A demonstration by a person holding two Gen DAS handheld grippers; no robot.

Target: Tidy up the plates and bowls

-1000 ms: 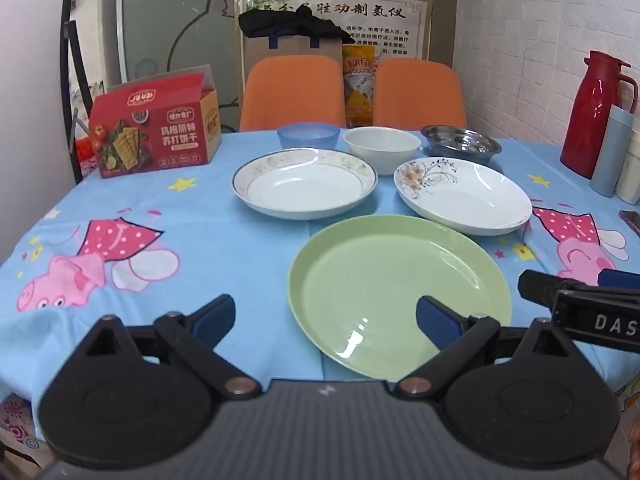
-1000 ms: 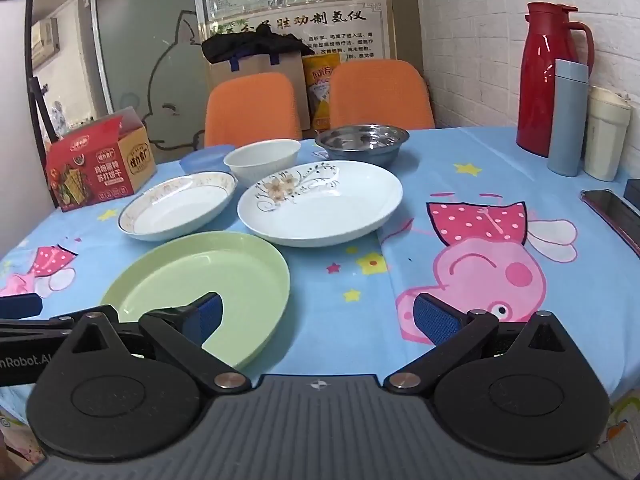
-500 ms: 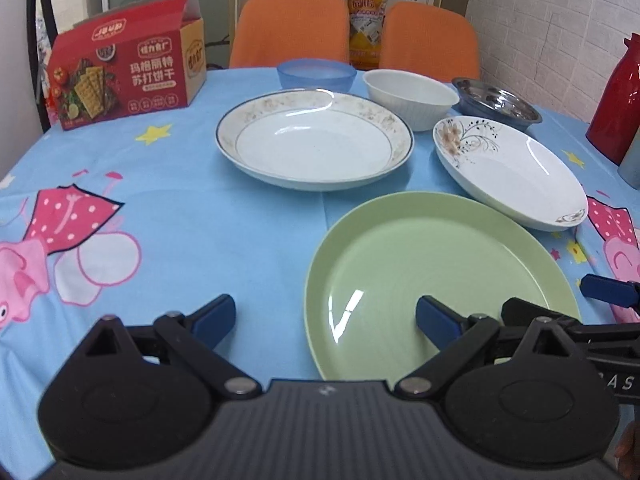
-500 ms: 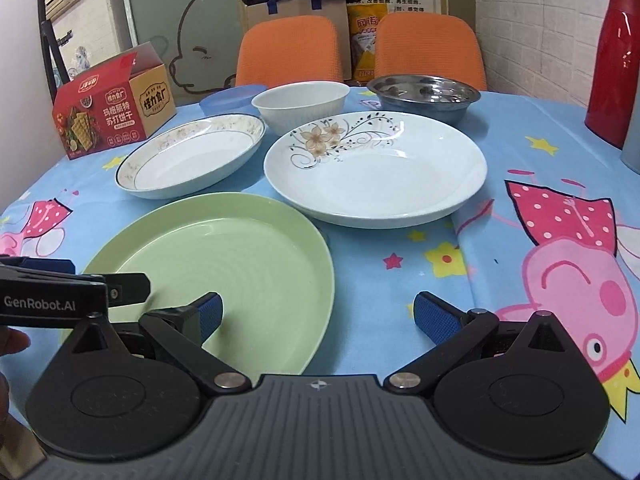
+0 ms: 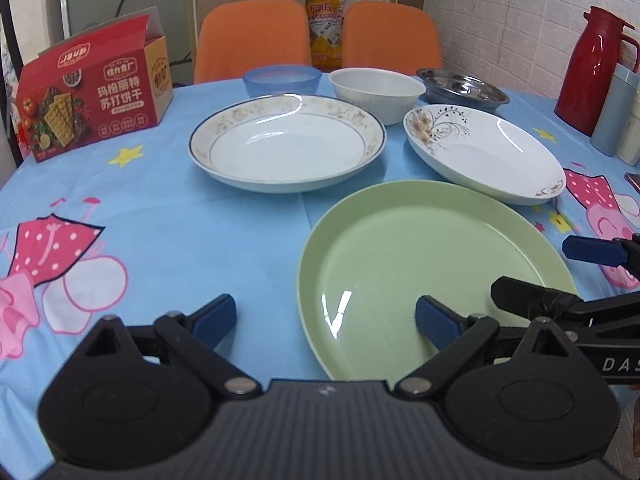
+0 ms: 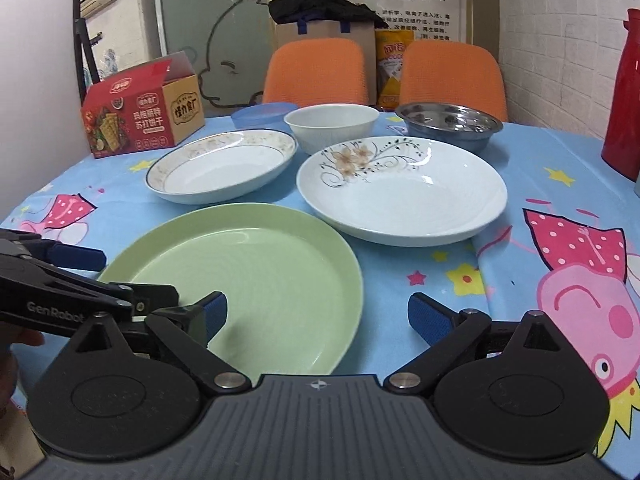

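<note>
A green plate (image 5: 432,264) lies nearest on the blue tablecloth; it also shows in the right wrist view (image 6: 248,272). Behind it are a gold-rimmed white plate (image 5: 286,146), a flower-patterned white plate (image 5: 484,152), a blue bowl (image 5: 282,80), a white bowl (image 5: 376,92) and a steel bowl (image 5: 462,90). My left gripper (image 5: 324,318) is open, straddling the green plate's near left rim. My right gripper (image 6: 316,312) is open over the plate's near right rim. Each gripper shows at the edge of the other's view.
A red cracker box (image 5: 94,92) stands at the back left. A red thermos (image 5: 592,68) and cups (image 5: 616,108) stand at the right. Two orange chairs (image 5: 252,36) are behind the table. A phone (image 5: 632,180) lies at the right edge.
Both grippers have moved forward and lower toward the green plate and closer to each other. No dish has moved.
</note>
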